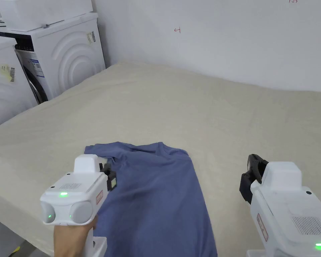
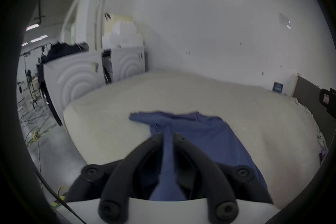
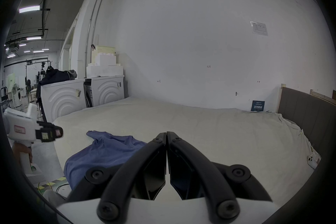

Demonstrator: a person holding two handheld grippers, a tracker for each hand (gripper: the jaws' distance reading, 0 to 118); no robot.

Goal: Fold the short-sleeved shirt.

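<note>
Head view: the blue shirt (image 1: pixel 156 197) lies at six o'clock on the bed (image 1: pixel 176 107). My left gripper (image 2: pixel 168 137) pinches a ridge of its cloth; my right gripper (image 3: pixel 166 137) hangs closed and empty at four o'clock. I judge one-handed lifting could bunch the cloth.

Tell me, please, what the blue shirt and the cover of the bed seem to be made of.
The blue shirt looks like a thin, soft knit, perhaps cotton jersey: matte, limp, bunching into a narrow fold between the jaws of the left gripper. The bed cover looks like a coarser woven cloth, matte beige with a faint grainy texture; the exact fibre cannot be told.
</note>
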